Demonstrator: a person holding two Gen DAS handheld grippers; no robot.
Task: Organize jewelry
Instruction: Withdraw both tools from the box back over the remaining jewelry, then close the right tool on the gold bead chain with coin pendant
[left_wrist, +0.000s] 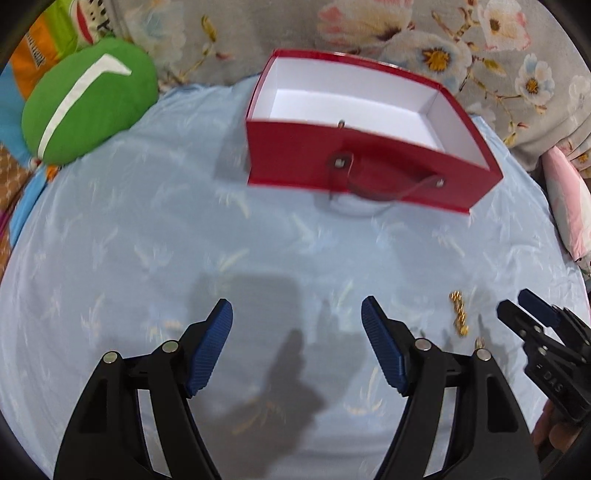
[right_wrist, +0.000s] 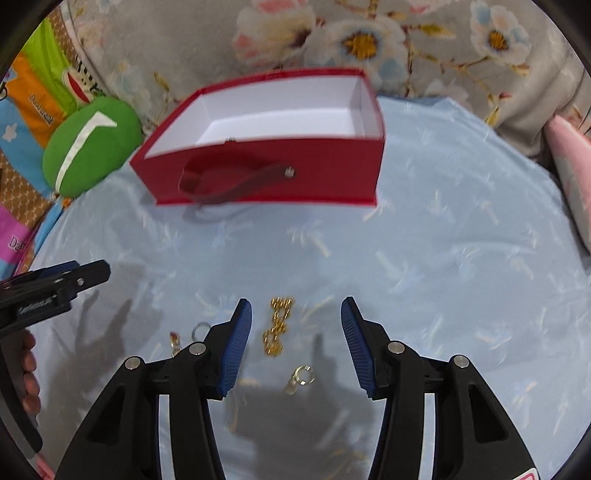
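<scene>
A red box (left_wrist: 354, 173) with a white inside and a dark strap handle stands open and empty on the light blue cloth; it also shows in the right wrist view (right_wrist: 325, 177). A gold chain (right_wrist: 277, 326) lies on the cloth between my right gripper's open fingers; it also shows in the left wrist view (left_wrist: 458, 314). A gold ring piece (right_wrist: 301, 377) lies just below it. A silver ring (right_wrist: 199, 329) and a small gold piece (right_wrist: 174, 341) lie left of the left finger. My right gripper (right_wrist: 296, 345) is open and empty. My left gripper (left_wrist: 296, 345) is open and empty over bare cloth, left of the jewelry.
A green round cushion (left_wrist: 88, 99) lies at the back left. A floral quilt (left_wrist: 461, 44) is bunched behind the box. A pink pillow (left_wrist: 569, 206) is at the right edge. The light blue cloth (left_wrist: 184, 229) covers the surface.
</scene>
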